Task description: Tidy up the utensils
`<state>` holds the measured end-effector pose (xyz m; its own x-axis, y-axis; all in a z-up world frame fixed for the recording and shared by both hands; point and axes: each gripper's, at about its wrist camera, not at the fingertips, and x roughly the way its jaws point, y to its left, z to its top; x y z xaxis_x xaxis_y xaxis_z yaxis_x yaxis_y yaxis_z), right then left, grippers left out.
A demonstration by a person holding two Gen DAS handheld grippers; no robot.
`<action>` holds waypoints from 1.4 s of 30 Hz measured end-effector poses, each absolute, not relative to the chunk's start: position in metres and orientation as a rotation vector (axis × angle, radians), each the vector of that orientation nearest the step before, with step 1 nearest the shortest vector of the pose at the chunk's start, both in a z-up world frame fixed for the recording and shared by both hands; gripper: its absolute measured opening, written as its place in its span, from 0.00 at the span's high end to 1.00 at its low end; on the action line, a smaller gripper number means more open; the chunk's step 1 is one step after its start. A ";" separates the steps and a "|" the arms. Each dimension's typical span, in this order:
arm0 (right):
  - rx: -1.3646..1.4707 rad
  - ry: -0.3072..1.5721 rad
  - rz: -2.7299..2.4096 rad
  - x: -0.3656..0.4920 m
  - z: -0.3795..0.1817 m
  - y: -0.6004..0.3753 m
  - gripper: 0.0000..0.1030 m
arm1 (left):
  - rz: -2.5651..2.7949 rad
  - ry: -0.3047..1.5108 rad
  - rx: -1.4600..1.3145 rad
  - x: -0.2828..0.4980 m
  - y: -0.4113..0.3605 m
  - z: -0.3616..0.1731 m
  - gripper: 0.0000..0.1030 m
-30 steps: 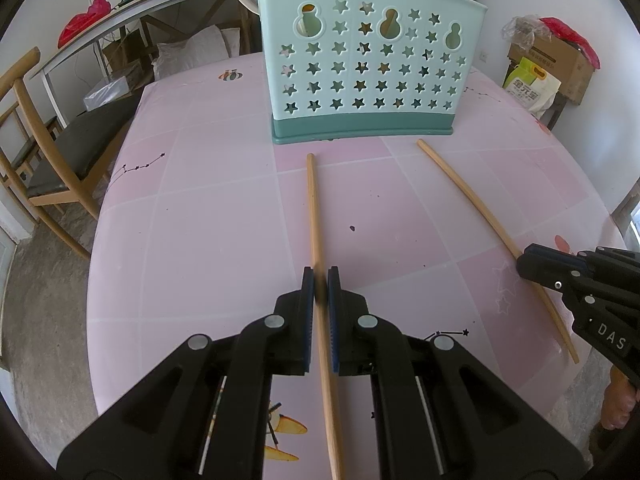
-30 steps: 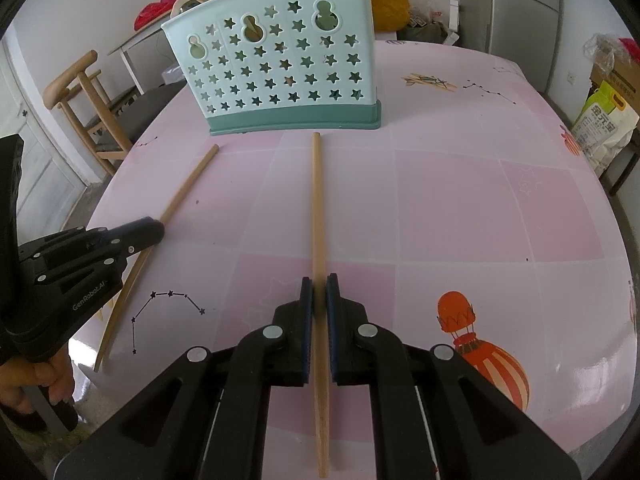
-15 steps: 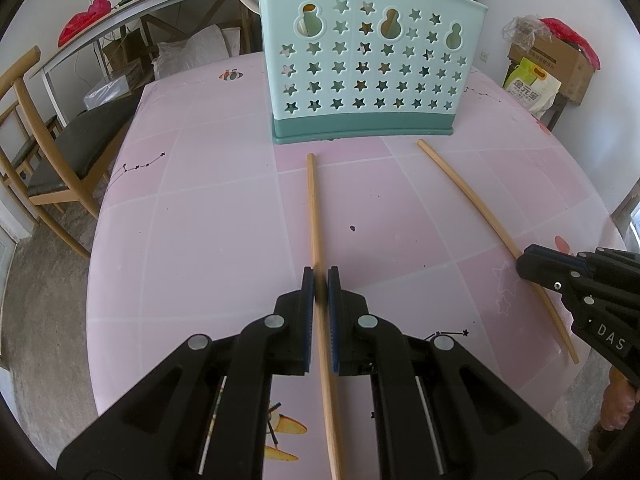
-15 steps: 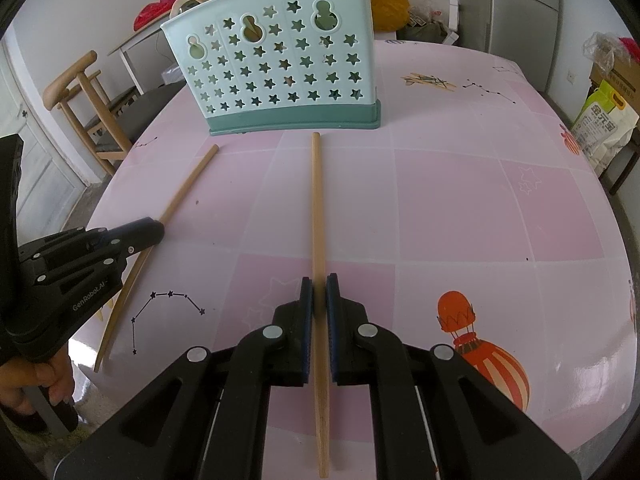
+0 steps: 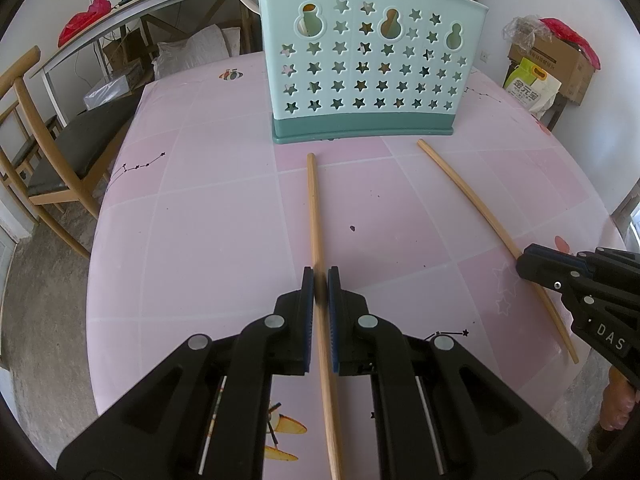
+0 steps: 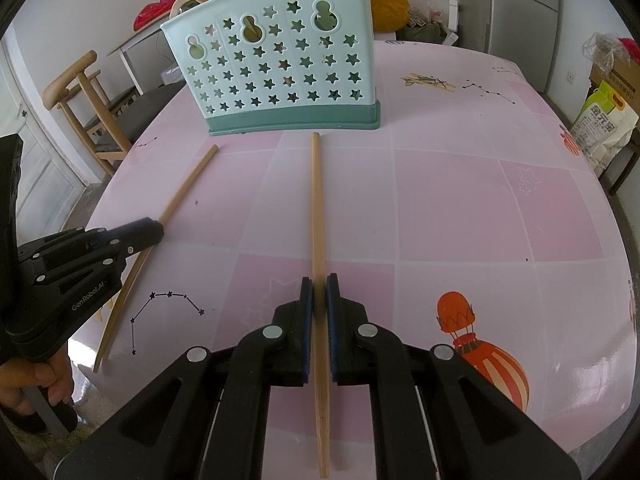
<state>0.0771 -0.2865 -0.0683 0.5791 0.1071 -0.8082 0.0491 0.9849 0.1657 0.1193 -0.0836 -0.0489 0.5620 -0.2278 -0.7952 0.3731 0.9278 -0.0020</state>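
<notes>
My two wrist cameras look forward and downward along my grippers, close above the pink table (image 5: 208, 220). Both views share the star-patterned utensil holder (image 5: 368, 76) (image 6: 280, 76) and tabletop.

A lived-in home dining room: a round table (image 5: 200, 240) under a pink cartoon-printed cover, wooden chairs (image 5: 44, 160) beside it, a refrigerator (image 6: 520, 20) against the wall, a rice bag (image 5: 530, 88) by cardboard boxes (image 5: 560, 60), and a cluttered side desk (image 5: 132, 4).
</notes>
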 end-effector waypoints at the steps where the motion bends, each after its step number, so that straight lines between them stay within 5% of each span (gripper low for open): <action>1: 0.177 0.954 0.034 0.077 -0.068 -0.286 0.93 | -0.356 0.908 0.174 0.119 -0.084 -0.049 0.94; 27: 0.219 0.931 0.060 0.072 -0.070 -0.296 0.93 | -0.514 1.124 -0.131 0.102 -0.054 -0.054 0.94; 42: 0.236 0.923 0.072 0.070 -0.070 -0.297 0.93 | -0.491 1.061 0.223 0.124 -0.111 -0.049 0.81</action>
<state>0.0698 -0.2967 -0.0697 0.6028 0.1627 -0.7811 0.0395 0.9717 0.2329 0.1239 -0.1111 -0.0492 0.3932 -0.2781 -0.8764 0.4882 0.8708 -0.0573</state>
